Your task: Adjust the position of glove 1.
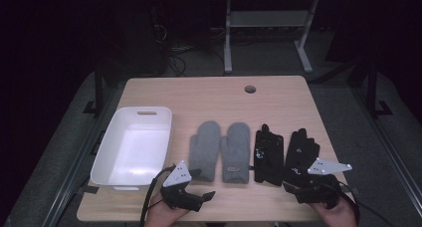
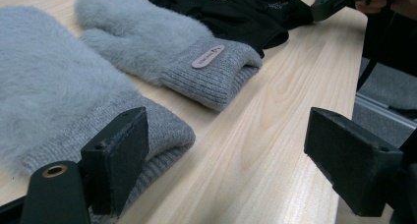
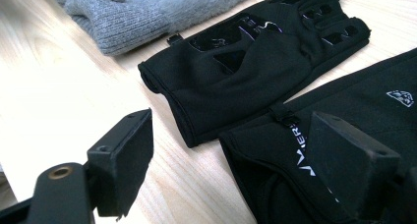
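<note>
- Grey mittens (image 1: 220,150) and black gloves (image 1: 284,155) lie paired mid-frame, cuffs toward the tongs (easy grabbing).
- Left tongs (image 1: 208,194) and right tongs (image 1: 293,188): both spread, empty.
- White bin (image 1: 107,160) waits at left.

My high camera hangs above my edge of the table (image 1: 278,95), looking forward and down toward 12 o'clock. My left gripper camera sits low and close, facing 2 o'clock across the grey mittens (image 2: 147,47). My right gripper camera, equally close, faces 11 o'clock over the black gloves (image 3: 255,62). Both gripper views share the right mitten's cuff (image 3: 113,22) and the black gloves.
</note>
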A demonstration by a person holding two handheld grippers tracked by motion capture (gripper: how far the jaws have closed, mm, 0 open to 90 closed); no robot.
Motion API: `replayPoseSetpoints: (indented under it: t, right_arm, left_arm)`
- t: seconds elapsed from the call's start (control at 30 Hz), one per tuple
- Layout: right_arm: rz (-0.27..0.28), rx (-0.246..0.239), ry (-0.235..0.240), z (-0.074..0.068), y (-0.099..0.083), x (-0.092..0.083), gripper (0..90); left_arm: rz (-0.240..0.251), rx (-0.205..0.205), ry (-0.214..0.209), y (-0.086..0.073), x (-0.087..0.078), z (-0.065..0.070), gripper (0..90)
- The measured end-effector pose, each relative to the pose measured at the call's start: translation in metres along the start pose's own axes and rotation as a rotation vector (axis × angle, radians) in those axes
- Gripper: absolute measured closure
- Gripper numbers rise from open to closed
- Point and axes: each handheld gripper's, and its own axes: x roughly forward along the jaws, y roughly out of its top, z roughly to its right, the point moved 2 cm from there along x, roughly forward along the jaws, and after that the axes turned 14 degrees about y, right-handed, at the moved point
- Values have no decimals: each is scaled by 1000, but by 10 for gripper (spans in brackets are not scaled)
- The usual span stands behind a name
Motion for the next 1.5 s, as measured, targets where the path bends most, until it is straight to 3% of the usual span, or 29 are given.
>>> replayPoseSetpoints:
  t: [0.27,0.37,0.5,0.6,0.77,0.87,1.17,1.5]
  right_arm:
    - [9,-5,18,-3,4,1,179]
    - [6,-29,30,-10,16,3,179]
    - [-10,-56,51,-12,28,7,165]
    - [-57,-107,59,-13,45,15,162]
    - [-79,-121,89,-11,64,21,148]
    - [-124,-172,106,-11,84,29,157]
    - [-203,-225,167,-7,121,56,176]
    - [-284,-281,184,-5,143,86,195]
  left_arm:
    - [-3,21,0,-1,-2,3,167]
    - [-2,36,11,0,-4,2,167]
    - [14,18,11,1,-6,0,167]
    - [22,20,24,2,-8,0,167]
    - [22,13,25,2,-8,-1,167]
    - [16,22,23,2,-8,-1,167]
    - [17,23,27,2,-9,0,167]
    - [23,20,26,2,-10,0,168]
